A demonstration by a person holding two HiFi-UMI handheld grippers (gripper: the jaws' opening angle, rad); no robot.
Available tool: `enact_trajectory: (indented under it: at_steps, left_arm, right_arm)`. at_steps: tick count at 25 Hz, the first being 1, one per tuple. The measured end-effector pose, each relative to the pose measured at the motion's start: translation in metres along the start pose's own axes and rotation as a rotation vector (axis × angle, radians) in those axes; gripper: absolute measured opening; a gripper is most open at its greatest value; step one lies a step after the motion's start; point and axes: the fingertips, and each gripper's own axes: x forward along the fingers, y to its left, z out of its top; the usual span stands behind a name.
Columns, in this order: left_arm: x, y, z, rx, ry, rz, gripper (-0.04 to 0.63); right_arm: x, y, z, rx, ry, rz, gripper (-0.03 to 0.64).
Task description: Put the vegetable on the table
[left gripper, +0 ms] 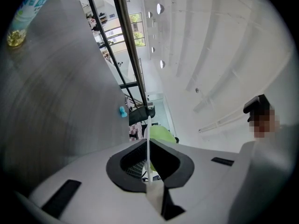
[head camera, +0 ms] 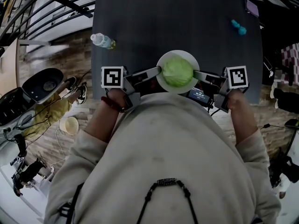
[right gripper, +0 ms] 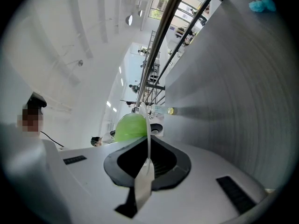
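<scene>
A pale green round cabbage [head camera: 177, 72] lies on a white plate [head camera: 183, 53] over the near edge of the dark table [head camera: 177, 17]. My left gripper [head camera: 157, 70] is shut on the plate's left rim and my right gripper [head camera: 198, 73] is shut on its right rim. In the left gripper view the plate's rim [left gripper: 148, 139] runs as a thin white line between the closed jaws of the left gripper [left gripper: 148, 147], with the cabbage [left gripper: 161, 134] beyond. The right gripper view shows the same: the rim [right gripper: 148, 134] in the right gripper [right gripper: 148, 147], and the cabbage [right gripper: 129, 127] behind. Whether the plate rests on the table I cannot tell.
A clear plastic bottle [head camera: 103, 40] lies at the table's left edge. A small teal object [head camera: 238, 27] sits at the far right of the table. Left of the table are a wooden floor, a person seated on it and equipment [head camera: 42, 85]. Railings run at the back left.
</scene>
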Motion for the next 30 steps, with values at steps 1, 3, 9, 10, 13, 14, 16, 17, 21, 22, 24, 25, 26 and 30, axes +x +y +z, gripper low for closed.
enact_trajectory:
  at_steps: [1,3,9,10,13,14,16,17,21,22,24,25,26,30]
  left_arm:
    - [0.001,0.001,-0.001,-0.007,-0.003,0.004,0.020]
    - [-0.001,0.004,0.001,-0.016,-0.008,0.010,0.020]
    - [-0.013,0.013,0.013,-0.030,-0.029,0.027,0.020]
    - [-0.014,0.015,0.014,-0.035,-0.032,0.033,0.020]
    - [-0.015,0.019,0.015,-0.048,-0.044,0.034,0.020]
    - [-0.014,0.019,0.015,-0.050,-0.047,0.033,0.020]
    - [-0.014,0.020,0.015,-0.057,-0.054,0.031,0.020]
    - [-0.013,0.021,0.014,-0.061,-0.057,0.029,0.020]
    - [-0.013,0.025,0.015,-0.049,-0.057,0.032,0.020]
    - [-0.013,0.026,0.015,-0.052,-0.057,0.033,0.020]
    - [-0.012,0.029,0.016,-0.054,-0.055,0.037,0.020]
    - [-0.013,0.031,0.016,-0.057,-0.054,0.044,0.020]
    - [-0.014,0.032,0.015,-0.060,-0.053,0.051,0.020]
    - [-0.012,0.032,0.016,-0.077,-0.054,0.046,0.020]
  right_arm:
    - [-0.001,-0.001,0.000,0.003,0.002,0.000,0.026]
    - [0.003,-0.003,0.002,0.005,0.009,0.002,0.026]
    - [0.020,-0.008,0.013,0.009,0.037,0.001,0.026]
    - [0.022,-0.009,0.014,0.010,0.041,0.005,0.026]
    - [0.024,-0.012,0.016,0.011,0.051,0.007,0.026]
    - [0.025,-0.013,0.016,0.013,0.054,0.006,0.026]
    - [0.025,-0.015,0.016,0.017,0.058,0.005,0.026]
    - [0.025,-0.016,0.016,0.018,0.059,0.005,0.026]
    - [0.025,-0.020,0.017,0.020,0.063,0.002,0.026]
    - [0.026,-0.021,0.017,0.020,0.064,0.001,0.026]
    - [0.027,-0.023,0.018,0.023,0.068,-0.002,0.026]
    - [0.027,-0.024,0.018,0.025,0.069,-0.002,0.026]
    - [0.028,-0.024,0.018,0.027,0.070,-0.003,0.025]
    - [0.028,-0.026,0.018,0.037,0.073,-0.009,0.025]
